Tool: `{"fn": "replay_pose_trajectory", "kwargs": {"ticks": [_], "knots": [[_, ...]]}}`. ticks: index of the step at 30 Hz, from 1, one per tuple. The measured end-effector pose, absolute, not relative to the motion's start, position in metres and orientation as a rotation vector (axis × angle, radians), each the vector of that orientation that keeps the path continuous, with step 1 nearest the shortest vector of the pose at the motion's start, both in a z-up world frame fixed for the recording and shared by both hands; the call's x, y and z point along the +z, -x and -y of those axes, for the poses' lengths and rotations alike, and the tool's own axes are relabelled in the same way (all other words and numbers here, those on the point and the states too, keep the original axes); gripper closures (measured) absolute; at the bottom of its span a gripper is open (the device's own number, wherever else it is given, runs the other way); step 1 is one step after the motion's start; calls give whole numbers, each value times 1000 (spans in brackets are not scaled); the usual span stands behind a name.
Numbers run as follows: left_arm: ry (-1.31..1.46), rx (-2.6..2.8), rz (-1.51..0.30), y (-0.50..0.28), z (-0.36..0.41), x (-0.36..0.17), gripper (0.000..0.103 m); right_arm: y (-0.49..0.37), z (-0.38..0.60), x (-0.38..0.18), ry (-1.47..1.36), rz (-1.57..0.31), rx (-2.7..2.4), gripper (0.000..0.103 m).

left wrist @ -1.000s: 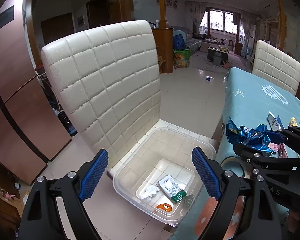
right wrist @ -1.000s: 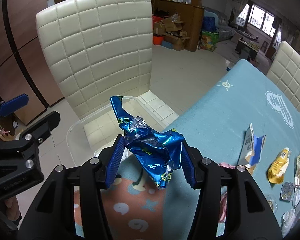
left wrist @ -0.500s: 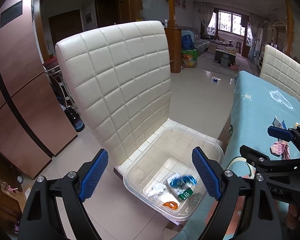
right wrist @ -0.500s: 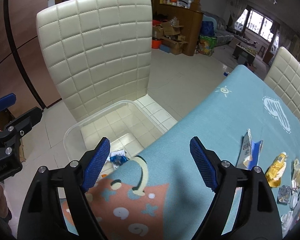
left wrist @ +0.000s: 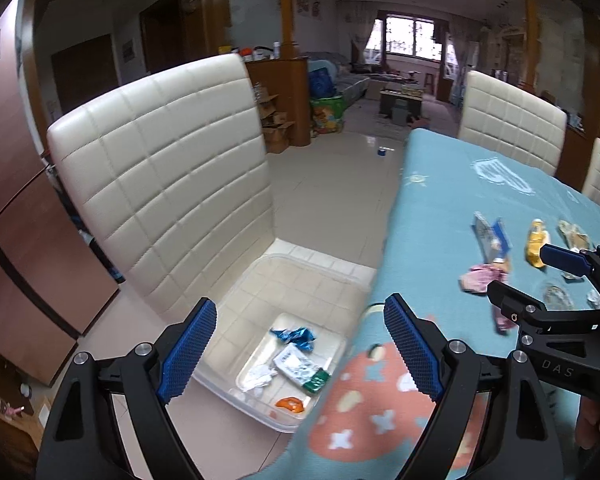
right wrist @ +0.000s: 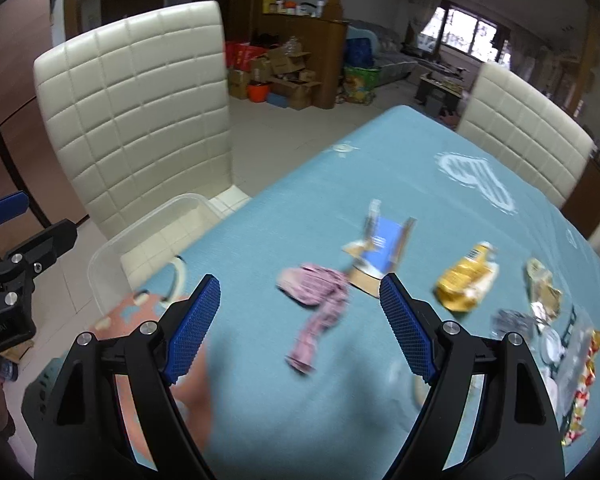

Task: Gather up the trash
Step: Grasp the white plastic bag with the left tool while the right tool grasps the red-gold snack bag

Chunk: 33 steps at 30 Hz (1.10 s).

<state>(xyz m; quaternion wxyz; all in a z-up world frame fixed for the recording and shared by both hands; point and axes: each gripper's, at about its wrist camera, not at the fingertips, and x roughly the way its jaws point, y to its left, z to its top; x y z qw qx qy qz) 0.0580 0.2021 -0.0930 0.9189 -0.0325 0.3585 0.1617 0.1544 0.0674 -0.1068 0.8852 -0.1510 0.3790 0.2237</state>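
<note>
A clear plastic bin (left wrist: 236,300) sits on the white chair seat beside the table. It holds the blue foil wrapper (left wrist: 294,336), a white and green packet (left wrist: 300,366) and an orange scrap (left wrist: 289,403). My left gripper (left wrist: 300,348) is open and empty above the bin's edge. My right gripper (right wrist: 298,330) is open and empty over the blue tablecloth (right wrist: 420,208), above a pink wrapper (right wrist: 320,300). A blue and white carton scrap (right wrist: 380,252) and a yellow wrapper (right wrist: 466,282) lie beyond it.
More wrappers lie at the table's right edge (right wrist: 560,340). The white quilted chair back (left wrist: 160,184) rises behind the bin. Two more white chairs (right wrist: 520,136) stand at the table's far side. Tiled floor lies between chair and table.
My right gripper opened and dropped the blue foil wrapper into the bin, then swung right over the table toward the pink wrapper. My left gripper shifted right.
</note>
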Motion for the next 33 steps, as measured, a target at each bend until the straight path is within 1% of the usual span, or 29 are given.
{"fn": "replay_pose_trajectory", "kwargs": {"ticks": [8,14,21,28,31,32,33], "knots": [[-18,179,-742,-72,-122,-85,19,-141,28,-99,273,-767,316,23],[-98,53,-735,-87,-45,-82,19,-129,114,-94,263,-730,156,23],[-193,-51,-745,-108,33,-90,19,-135,214,-107,148,-790,12,23],[-168,-106,-818,-130,71,-105,19,-152,273,-128,24,-846,-60,24],[-181,-164,-824,-139,91,-106,19,-156,286,-135,-12,-869,-63,28],[-176,-198,-831,-142,98,-108,19,-160,291,-140,-38,-886,-54,32],[-177,-229,-841,-147,108,-109,19,-163,295,-144,-61,-904,-45,40]]}}
